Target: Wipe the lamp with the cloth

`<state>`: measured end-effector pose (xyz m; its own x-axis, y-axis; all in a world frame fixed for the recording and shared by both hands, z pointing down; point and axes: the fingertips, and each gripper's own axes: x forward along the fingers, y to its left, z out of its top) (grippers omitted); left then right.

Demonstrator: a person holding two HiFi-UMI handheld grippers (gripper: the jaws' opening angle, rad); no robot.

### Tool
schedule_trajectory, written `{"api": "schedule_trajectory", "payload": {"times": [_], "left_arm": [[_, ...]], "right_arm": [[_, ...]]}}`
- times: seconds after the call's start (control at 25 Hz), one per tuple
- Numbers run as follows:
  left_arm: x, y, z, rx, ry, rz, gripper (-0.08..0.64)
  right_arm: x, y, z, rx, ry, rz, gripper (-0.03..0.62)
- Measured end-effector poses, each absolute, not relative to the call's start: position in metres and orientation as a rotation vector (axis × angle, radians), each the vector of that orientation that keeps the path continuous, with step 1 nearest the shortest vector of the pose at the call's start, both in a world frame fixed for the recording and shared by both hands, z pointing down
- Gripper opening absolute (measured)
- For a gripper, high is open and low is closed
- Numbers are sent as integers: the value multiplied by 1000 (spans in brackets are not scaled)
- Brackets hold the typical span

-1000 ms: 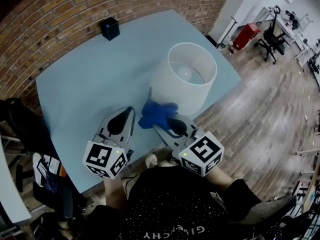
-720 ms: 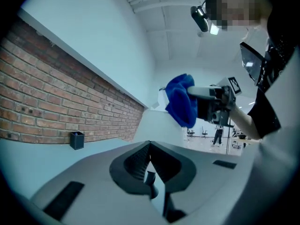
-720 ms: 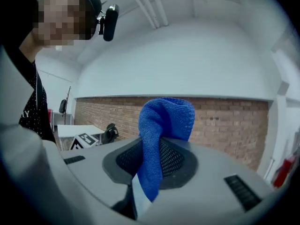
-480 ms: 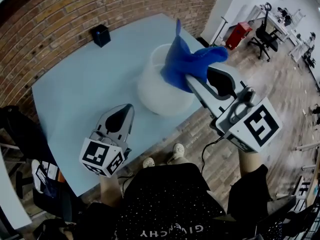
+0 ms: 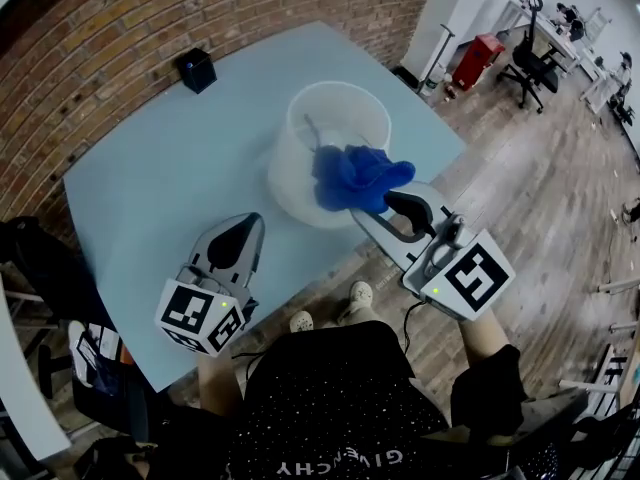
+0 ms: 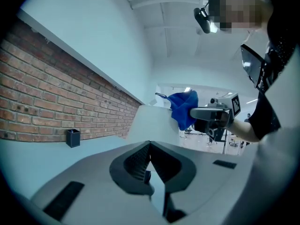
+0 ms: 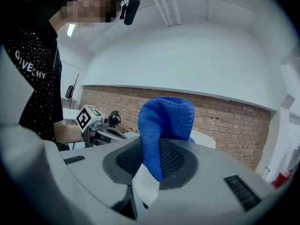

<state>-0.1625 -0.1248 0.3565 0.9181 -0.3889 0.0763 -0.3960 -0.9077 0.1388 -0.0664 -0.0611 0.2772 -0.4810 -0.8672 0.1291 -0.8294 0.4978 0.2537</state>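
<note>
Open office, brick wall [image 5: 150, 13], wooden floor [image 5: 545, 218], desk chair [image 5: 528, 66]

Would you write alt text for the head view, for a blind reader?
The right gripper holds a blue cloth at the rim of a white lampshade on a light-blue table. The left gripper, shut, hangs over the table edge; a dark box stands by the brick wall.

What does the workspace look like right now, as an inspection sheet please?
Surface: light blue table.
Job's things: white lamp upright on the table; blue cloth against its near rim.
Clutter: small black box by the far edge.
Grippers: right gripper shut on the cloth; left gripper shut, empty, over the table.
Cables: thin cable hanging beneath the right gripper.
Surroundings: brick wall, wooden floor, office chair.
</note>
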Motion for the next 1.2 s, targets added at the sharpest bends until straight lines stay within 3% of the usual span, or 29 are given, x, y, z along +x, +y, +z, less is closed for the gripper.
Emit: {"api": "schedule_trajectory", "payload": {"times": [0.64,1.2], "left_arm": [[-124,-91,389,2853,-668,125,9],[-118,-27,429,2603,-1204,74,9]], "right_arm": [[-32,-27,404,1248,-2540,194,75],[-30,7,461,809,-2722,301,74]]}}
